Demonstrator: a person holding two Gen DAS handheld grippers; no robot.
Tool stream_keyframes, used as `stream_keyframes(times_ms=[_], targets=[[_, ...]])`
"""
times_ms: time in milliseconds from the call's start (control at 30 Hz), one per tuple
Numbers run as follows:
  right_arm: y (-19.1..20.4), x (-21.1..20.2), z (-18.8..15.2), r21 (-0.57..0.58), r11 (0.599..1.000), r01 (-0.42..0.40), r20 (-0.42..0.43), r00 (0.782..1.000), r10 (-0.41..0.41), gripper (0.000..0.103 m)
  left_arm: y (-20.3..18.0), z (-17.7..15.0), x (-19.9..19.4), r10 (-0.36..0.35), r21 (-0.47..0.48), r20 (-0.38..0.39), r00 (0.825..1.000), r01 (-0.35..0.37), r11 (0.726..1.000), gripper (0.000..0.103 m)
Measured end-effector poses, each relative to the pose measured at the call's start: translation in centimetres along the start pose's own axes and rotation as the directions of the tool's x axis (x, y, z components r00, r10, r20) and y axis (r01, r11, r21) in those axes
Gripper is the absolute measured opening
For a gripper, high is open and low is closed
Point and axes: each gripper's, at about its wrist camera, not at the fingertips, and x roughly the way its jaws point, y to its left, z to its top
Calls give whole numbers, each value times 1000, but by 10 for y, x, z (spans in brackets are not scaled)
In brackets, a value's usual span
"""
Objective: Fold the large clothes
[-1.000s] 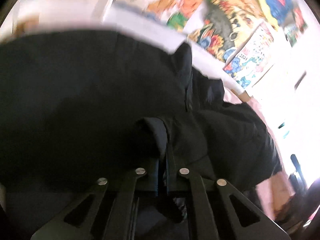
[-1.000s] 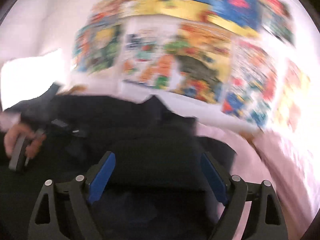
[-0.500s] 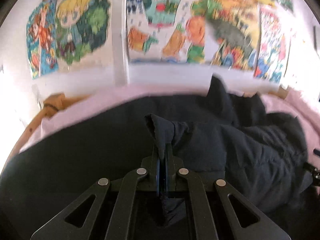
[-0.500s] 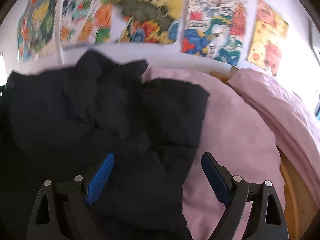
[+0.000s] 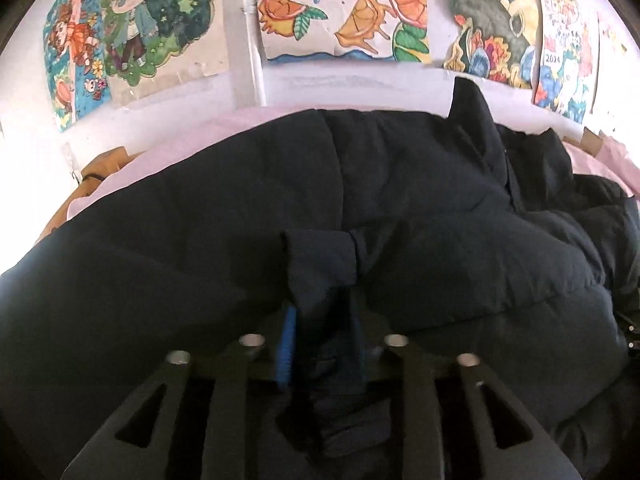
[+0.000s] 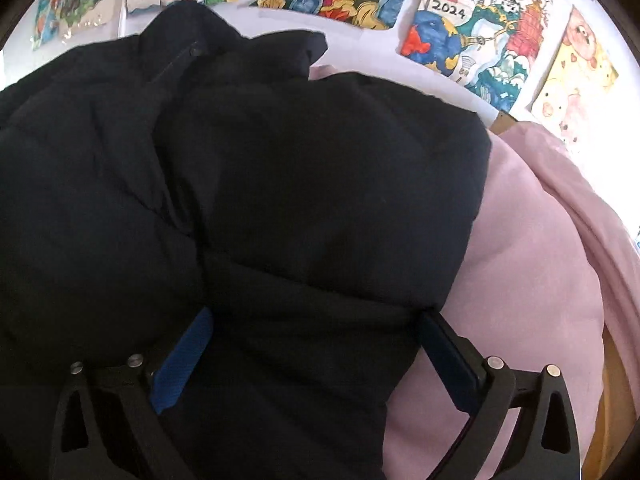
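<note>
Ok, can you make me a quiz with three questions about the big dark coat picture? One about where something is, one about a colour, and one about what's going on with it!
1. Where does the coat lie?
A. on a pink bed cover
B. on a wooden floor
C. on a hanger

2. What colour are the pads inside the right gripper?
A. red
B. blue
C. yellow

3. What sits between the fingers of the left gripper?
A. nothing
B. a paper drawing
C. a cuff of the coat

Answers:
1 A, the pink bed cover spreads out beside and under the coat.
2 B, a blue pad shows on its finger.
3 C, the dark cuff hangs between the fingers as they open.
</note>
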Motion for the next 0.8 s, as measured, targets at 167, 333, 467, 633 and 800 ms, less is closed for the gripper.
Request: stream_keyframes(times_ms=[167, 333, 467, 633, 800], targets=[[-11, -20, -2, 43, 999, -22, 57, 998, 19, 103, 10, -11, -35, 43, -60, 51, 998, -40, 997, 73], [-7, -50, 1, 26, 997, -78, 92, 993, 75, 103, 36, -36, -86, 56, -230, 82, 995, -36, 972, 89], [15, -81, 11, -46, 990, -135, 139, 980, 141, 103, 66, -69, -132, 133, -346, 75, 988, -100, 933, 89], [80, -97, 42, -221, 956, -194, 134, 965, 226, 103, 116, -97, -175, 225, -509, 48, 973, -170, 844, 91], [156, -86, 83, -228, 920, -319, 61, 938, 340, 103, 172, -127, -189, 257, -718, 3, 966, -176, 673, 92]])
